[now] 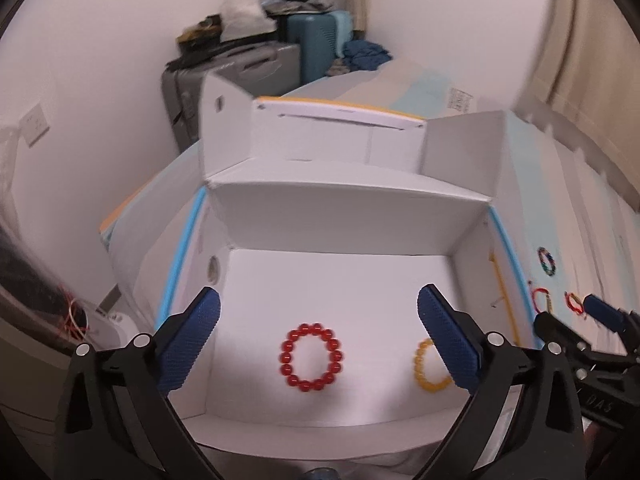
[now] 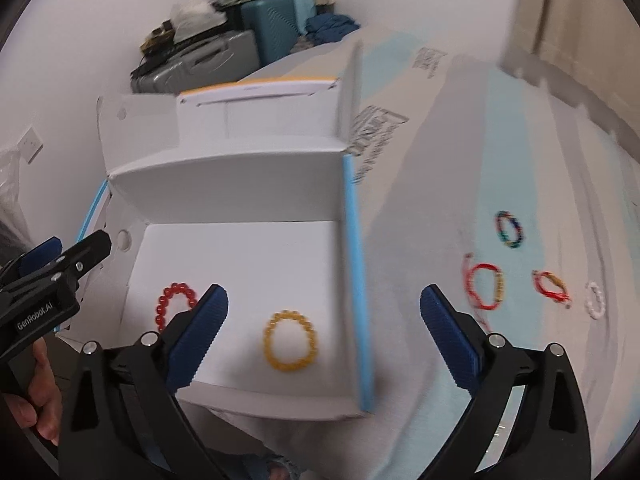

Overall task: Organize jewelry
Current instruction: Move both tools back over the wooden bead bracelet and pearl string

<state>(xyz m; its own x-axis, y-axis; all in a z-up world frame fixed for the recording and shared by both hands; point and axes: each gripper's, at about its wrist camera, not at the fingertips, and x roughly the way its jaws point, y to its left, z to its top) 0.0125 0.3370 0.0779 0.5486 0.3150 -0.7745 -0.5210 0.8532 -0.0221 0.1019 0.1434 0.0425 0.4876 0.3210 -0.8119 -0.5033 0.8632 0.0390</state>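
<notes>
An open white box (image 1: pixel 340 208) lies on a pale bed cover. On its floor rest a red bead bracelet (image 1: pixel 310 358) and a yellow bead bracelet (image 2: pixel 290 340). My left gripper (image 1: pixel 320 332) hovers over the red one, open, with nothing in its jaws. My right gripper (image 2: pixel 324 328) stands open above the yellow one and the box's blue-edged right wall (image 2: pixel 356 280). Outside the box, to the right, lie a multicoloured bracelet (image 2: pixel 509 230), two red cord bracelets (image 2: pixel 484 286) (image 2: pixel 552 286) and a white bead bracelet (image 2: pixel 595 300).
The box's lid and side flaps (image 1: pixel 340 128) stand up at the back. Grey and teal suitcases (image 1: pixel 248 72) piled with clothes fill the far corner. A curtain (image 2: pixel 580 40) hangs at the right. A person's hand (image 2: pixel 40 400) holds the left gripper's handle.
</notes>
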